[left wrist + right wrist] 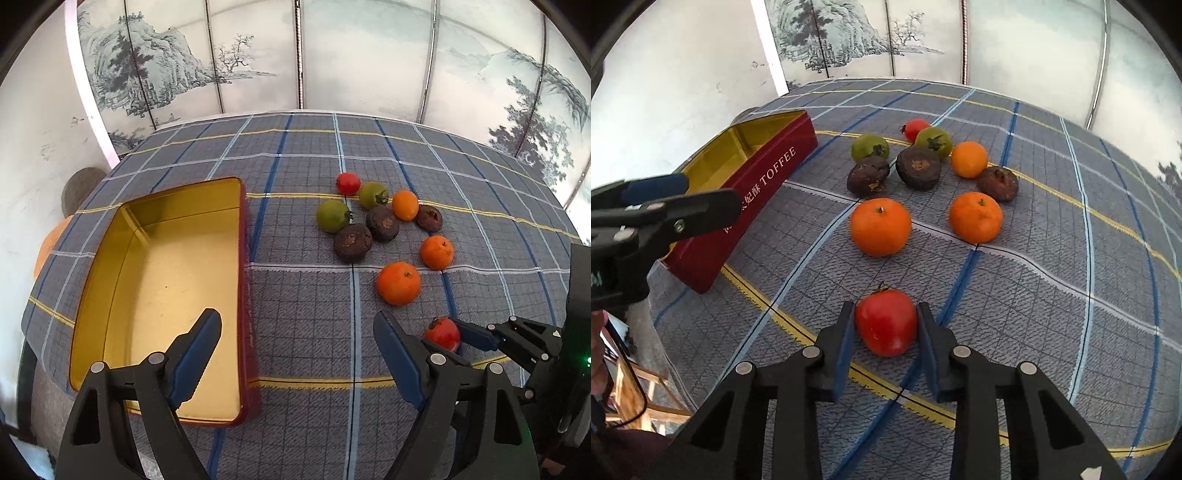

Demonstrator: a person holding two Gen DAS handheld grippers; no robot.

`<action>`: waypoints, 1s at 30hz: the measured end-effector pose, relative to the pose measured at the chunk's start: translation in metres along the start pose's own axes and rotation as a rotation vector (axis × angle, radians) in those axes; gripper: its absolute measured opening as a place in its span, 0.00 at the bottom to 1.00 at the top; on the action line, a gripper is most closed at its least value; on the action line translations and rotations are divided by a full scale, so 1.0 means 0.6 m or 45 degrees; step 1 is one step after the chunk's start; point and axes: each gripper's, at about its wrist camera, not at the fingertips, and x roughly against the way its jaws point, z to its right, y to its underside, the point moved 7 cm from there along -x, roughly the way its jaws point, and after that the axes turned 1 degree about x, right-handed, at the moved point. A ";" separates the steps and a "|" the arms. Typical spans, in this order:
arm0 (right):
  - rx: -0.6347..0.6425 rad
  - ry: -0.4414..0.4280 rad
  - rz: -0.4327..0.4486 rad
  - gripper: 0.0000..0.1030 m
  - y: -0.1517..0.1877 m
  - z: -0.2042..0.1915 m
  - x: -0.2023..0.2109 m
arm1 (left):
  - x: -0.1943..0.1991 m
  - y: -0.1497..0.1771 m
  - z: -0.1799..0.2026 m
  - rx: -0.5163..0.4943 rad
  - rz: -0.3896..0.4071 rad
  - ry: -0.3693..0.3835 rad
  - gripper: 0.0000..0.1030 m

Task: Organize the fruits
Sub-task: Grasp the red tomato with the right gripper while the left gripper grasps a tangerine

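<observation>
My right gripper (886, 326) is shut on a red tomato (886, 321) at the near side of the checked tablecloth; the tomato also shows in the left wrist view (443, 332). My left gripper (295, 343) is open and empty above the near end of an open red toffee tin (162, 295) with a gold inside. Beyond lie three oranges (881, 226), three dark brown fruits (918, 167), two green tomatoes (870, 147) and a small red tomato (915, 128).
The tin (764, 177) stands left of the fruit cluster. A painted folding screen (295, 55) stands behind the table. The table's left edge (51, 258) drops off beside the tin.
</observation>
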 end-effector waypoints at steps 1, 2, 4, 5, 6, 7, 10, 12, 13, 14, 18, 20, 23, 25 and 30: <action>-0.005 0.001 0.004 0.29 0.000 0.002 0.001 | -0.001 -0.001 0.003 -0.002 -0.002 0.007 0.82; -0.011 0.002 0.011 0.29 0.000 0.006 0.003 | -0.002 -0.002 0.005 -0.003 -0.004 0.013 0.82; -0.036 0.036 0.049 0.28 -0.004 0.024 0.011 | -0.004 -0.004 0.013 -0.012 -0.006 0.030 0.82; -0.056 0.052 0.064 0.28 -0.007 0.036 0.015 | -0.005 -0.005 0.018 -0.017 -0.007 0.036 0.82; -0.086 0.071 0.081 0.28 -0.011 0.053 0.018 | -0.008 -0.006 0.024 -0.023 -0.011 0.046 0.82; -0.118 0.105 0.098 0.28 -0.014 0.074 0.022 | -0.010 -0.007 0.028 -0.025 -0.013 0.049 0.82; -0.193 0.178 0.117 0.28 -0.018 0.135 0.024 | -0.018 -0.011 0.042 -0.024 -0.023 0.063 0.79; -0.231 0.215 0.123 0.28 -0.017 0.171 0.023 | -0.021 -0.012 0.049 -0.017 -0.026 0.075 0.74; -0.250 0.235 0.129 0.28 -0.016 0.188 0.024 | -0.025 -0.013 0.053 -0.016 -0.030 0.082 0.74; -0.269 0.249 0.136 0.28 -0.016 0.203 0.024 | -0.028 -0.013 0.057 -0.018 -0.035 0.086 0.74; -0.333 0.284 0.136 0.28 -0.008 0.250 0.021 | -0.050 -0.016 0.080 -0.042 -0.064 0.112 0.70; -0.349 0.283 0.135 0.28 -0.007 0.261 0.018 | -0.063 -0.017 0.093 -0.045 -0.089 0.140 0.69; -0.360 0.287 0.136 0.28 -0.006 0.268 0.016 | -0.081 -0.020 0.106 -0.051 -0.116 0.161 0.67; -0.359 0.289 0.135 0.28 -0.005 0.269 0.016 | -0.094 -0.022 0.115 -0.063 -0.127 0.170 0.66; -0.369 0.273 0.136 0.29 -0.006 0.269 0.015 | -0.119 -0.025 0.128 -0.071 -0.154 0.168 0.59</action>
